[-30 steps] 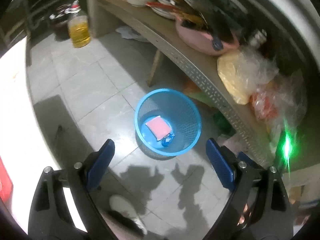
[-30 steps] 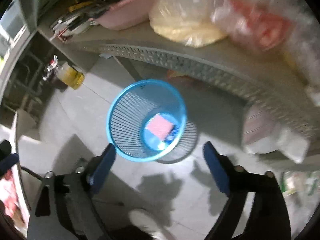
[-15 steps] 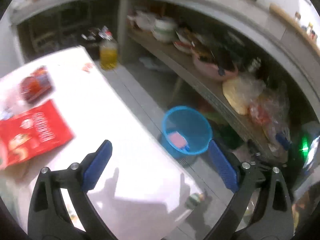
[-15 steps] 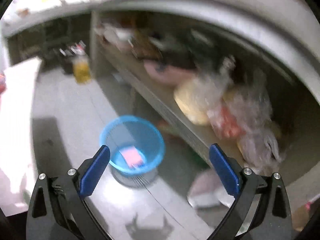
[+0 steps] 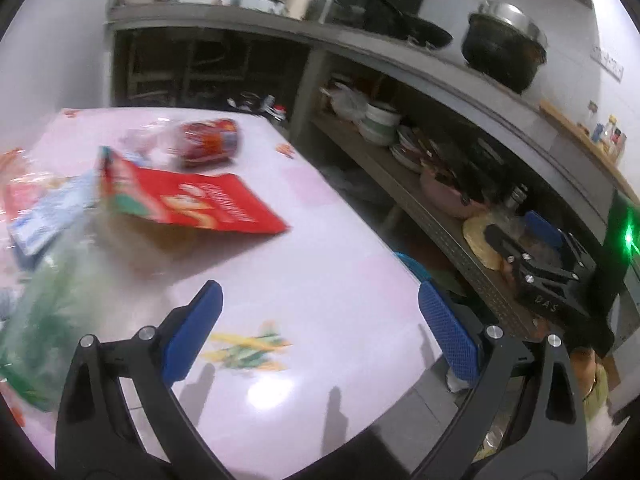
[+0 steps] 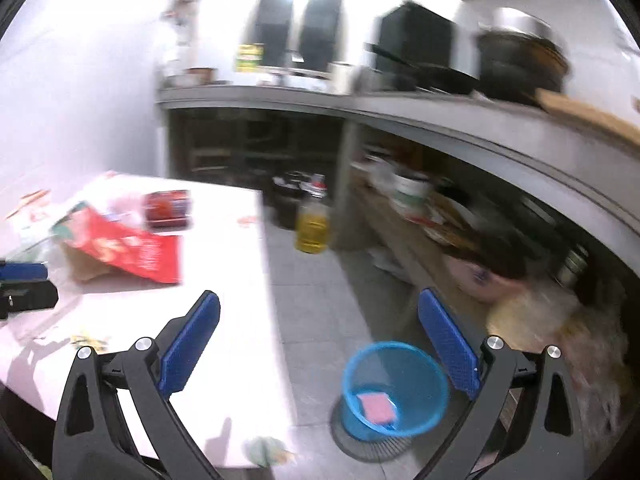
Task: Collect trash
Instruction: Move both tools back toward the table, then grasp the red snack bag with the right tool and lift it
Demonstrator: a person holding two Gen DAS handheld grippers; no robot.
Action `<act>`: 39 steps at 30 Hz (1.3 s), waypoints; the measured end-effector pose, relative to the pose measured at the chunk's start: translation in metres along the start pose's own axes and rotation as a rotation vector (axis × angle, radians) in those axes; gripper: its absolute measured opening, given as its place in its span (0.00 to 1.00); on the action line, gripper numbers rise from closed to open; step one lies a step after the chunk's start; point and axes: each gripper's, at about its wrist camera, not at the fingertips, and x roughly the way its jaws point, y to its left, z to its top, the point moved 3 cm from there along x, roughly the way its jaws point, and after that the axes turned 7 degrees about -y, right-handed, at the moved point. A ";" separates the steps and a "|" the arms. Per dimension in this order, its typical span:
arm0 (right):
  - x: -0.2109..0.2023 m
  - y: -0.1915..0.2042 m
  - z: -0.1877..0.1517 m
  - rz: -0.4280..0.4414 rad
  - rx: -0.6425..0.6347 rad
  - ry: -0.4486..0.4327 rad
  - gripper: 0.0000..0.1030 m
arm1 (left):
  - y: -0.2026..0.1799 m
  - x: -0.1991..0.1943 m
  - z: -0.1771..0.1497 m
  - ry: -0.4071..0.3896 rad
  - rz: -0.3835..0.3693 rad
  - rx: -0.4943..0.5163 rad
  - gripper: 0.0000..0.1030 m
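My left gripper (image 5: 320,330) is open and empty above the white table (image 5: 340,280). Just ahead of it lies a small yellow-green wrapper (image 5: 248,350). A red packet (image 5: 200,204), a red can-like wrapper (image 5: 208,142) and a green plastic bag (image 5: 44,320) lie further left. My right gripper (image 6: 320,344) is open and empty over the floor beside the table (image 6: 224,280). The blue mesh bin (image 6: 394,390) stands on the floor at lower right with a pink piece (image 6: 378,406) inside. My right gripper also shows in the left wrist view (image 5: 532,256).
A long shelf (image 5: 420,196) with bowls, a pink basin and bags runs along the right. An oil bottle (image 6: 312,224) stands on the tiled floor. A crumpled scrap (image 6: 264,450) lies at the table's near corner. Pots sit on the upper counter (image 5: 504,52).
Both grippers have risen and swung left from above the bin toward the table. The table and its litter have come into view; the bin now sits low right in the right wrist view.
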 end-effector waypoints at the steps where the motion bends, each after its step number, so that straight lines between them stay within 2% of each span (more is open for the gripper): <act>1: 0.004 0.017 0.005 0.034 -0.022 -0.002 0.89 | 0.009 -0.008 0.000 -0.011 0.017 0.000 0.92; 5: 0.022 0.075 0.016 0.155 -0.120 0.000 0.75 | 0.035 -0.034 0.000 -0.040 0.081 0.017 0.92; 8: 0.035 0.120 0.020 0.239 -0.216 -0.003 0.69 | 0.050 -0.053 0.001 -0.066 0.129 0.048 0.92; 11: 0.050 0.162 0.018 0.297 -0.318 0.003 0.63 | 0.068 -0.070 0.000 -0.074 0.198 0.082 0.92; 15: 0.070 0.199 0.007 0.349 -0.428 0.033 0.60 | 0.093 -0.082 -0.006 -0.060 0.263 0.092 0.92; 18: 0.081 0.217 -0.003 0.361 -0.506 0.045 0.59 | 0.100 -0.085 -0.011 -0.044 0.275 0.117 0.92; 22: 0.092 0.234 -0.011 0.361 -0.591 0.049 0.58 | 0.091 -0.084 -0.021 -0.032 0.293 0.211 0.92; 27: 0.105 0.249 -0.016 0.331 -0.672 0.032 0.47 | 0.075 -0.079 -0.032 -0.033 0.292 0.301 0.92; 30: 0.111 0.255 -0.021 0.310 -0.701 0.039 0.38 | 0.073 -0.074 -0.035 -0.023 0.279 0.312 0.92; 34: 0.115 0.254 -0.023 0.293 -0.697 0.052 0.10 | 0.071 -0.072 -0.037 -0.022 0.270 0.320 0.92; 39: 0.107 0.237 -0.010 0.276 -0.598 0.042 0.05 | 0.072 -0.070 -0.036 -0.023 0.275 0.321 0.92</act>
